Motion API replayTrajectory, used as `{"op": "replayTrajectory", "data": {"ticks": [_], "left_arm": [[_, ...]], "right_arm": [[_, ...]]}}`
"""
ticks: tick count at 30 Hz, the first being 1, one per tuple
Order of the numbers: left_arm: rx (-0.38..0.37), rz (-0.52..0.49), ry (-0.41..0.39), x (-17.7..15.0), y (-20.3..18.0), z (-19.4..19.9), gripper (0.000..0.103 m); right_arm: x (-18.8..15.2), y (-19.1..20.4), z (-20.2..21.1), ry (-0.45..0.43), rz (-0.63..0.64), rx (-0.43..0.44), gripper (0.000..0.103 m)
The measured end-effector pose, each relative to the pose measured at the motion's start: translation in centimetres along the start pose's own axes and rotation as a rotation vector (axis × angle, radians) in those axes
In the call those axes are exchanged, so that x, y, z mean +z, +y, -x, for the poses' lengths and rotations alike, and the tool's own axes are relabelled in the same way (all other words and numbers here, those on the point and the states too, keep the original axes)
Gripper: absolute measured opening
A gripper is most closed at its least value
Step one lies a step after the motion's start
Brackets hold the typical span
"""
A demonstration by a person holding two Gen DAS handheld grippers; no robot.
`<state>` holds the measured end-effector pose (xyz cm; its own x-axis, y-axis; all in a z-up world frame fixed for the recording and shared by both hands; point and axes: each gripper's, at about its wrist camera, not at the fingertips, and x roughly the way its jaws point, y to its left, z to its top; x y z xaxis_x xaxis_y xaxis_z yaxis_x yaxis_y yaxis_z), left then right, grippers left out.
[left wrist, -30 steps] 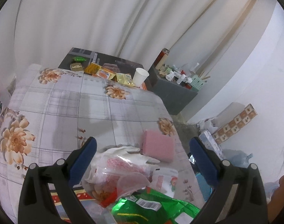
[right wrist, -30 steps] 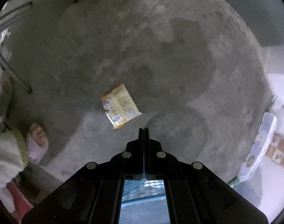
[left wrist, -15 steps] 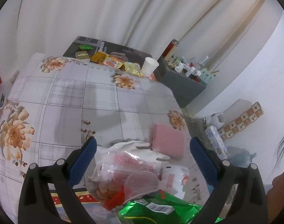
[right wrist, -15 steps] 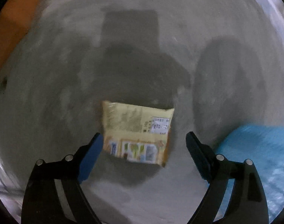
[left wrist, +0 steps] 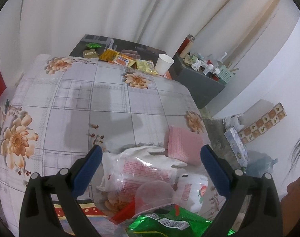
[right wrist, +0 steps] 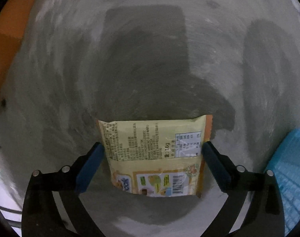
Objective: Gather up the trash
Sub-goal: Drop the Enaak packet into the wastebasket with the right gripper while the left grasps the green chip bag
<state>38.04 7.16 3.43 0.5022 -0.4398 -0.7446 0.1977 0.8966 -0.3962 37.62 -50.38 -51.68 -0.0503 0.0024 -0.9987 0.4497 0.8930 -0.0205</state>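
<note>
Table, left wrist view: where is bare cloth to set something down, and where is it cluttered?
Free: the middle of the tablecloth, between the far snack packets and paper cup and the near pile; also its left side. Crowded: near edge, with plastic bag, pink cloth and green wrapper.

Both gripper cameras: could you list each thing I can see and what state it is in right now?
Right gripper: jaws wide, just been opening, snack packet between them, not pressed.
Snack packet: flat on the grey floor, printed back up.
Left gripper: open, holding nothing, above the trash pile.
White plastic bag: crumpled, on the tablecloth.
Clear plastic cup: tipped on its side.
Paper cup: upright.
Pink cloth: folded flat.
</note>
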Motion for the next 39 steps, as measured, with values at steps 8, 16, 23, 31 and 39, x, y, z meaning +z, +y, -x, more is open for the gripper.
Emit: {"op": "replayTrajectory", "data": {"ticks": [8,16,23,31,39], "left_arm": [[0.001,0.004,0.007,-0.1,0.1,-0.3,0.097],[-0.029,0.022,0.002,-0.6,0.1,0.6,0.097],[-0.058,-0.013,-0.047,-1.0,-1.0,4.2,0.097],[-0.123,-0.009,-0.085,-2.4,-1.7,8.0,0.097],[-0.155,0.04,-0.071,-5.8,-1.3,11.6,0.097]], "right_arm": [[-1.2,-1.6,1.1,-0.074,-0.037,-0.008,0.073],[-2.2,-3.2,4.2,-0.111,0.006,-0.007,0.037],[-11.7,-1.9,21.8,-0.48,0.123,0.093,0.038],[-19.8,-20.7,29.1,-0.557,-0.269,-0.013,0.048],[-16.2,-28.7,21.9,-0.335,-0.469,0.021,0.081]]}}
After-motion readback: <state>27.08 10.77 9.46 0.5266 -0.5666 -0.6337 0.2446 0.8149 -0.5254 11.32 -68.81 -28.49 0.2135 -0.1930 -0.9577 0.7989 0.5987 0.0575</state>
